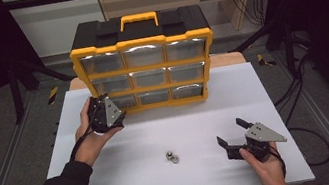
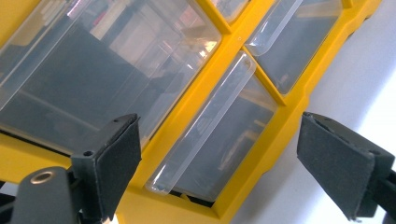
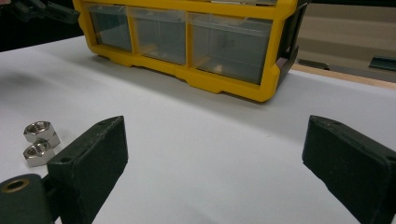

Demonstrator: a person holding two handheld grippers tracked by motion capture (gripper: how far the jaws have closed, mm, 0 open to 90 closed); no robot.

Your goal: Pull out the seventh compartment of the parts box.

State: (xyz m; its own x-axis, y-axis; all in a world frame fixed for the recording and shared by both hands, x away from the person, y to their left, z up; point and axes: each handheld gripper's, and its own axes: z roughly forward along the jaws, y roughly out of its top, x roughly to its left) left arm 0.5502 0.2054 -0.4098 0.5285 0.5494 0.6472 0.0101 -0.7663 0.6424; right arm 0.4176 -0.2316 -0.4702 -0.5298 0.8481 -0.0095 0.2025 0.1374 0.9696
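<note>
Our left tongs, open and empty, straddle the bottom-left drawer's handle; right tongs wait open by the nuts.

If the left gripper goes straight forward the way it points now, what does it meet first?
Most likely the clear pull tab of the bottom-left drawer of the yellow cabinet. The open left gripper frames it; the depth is hard to judge.

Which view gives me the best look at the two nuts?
The right gripper view: the two nuts lie close, touching, hex faces and bores clear. The high view shows them small, mid-table. The left gripper view faces the drawer cabinet instead.
</note>
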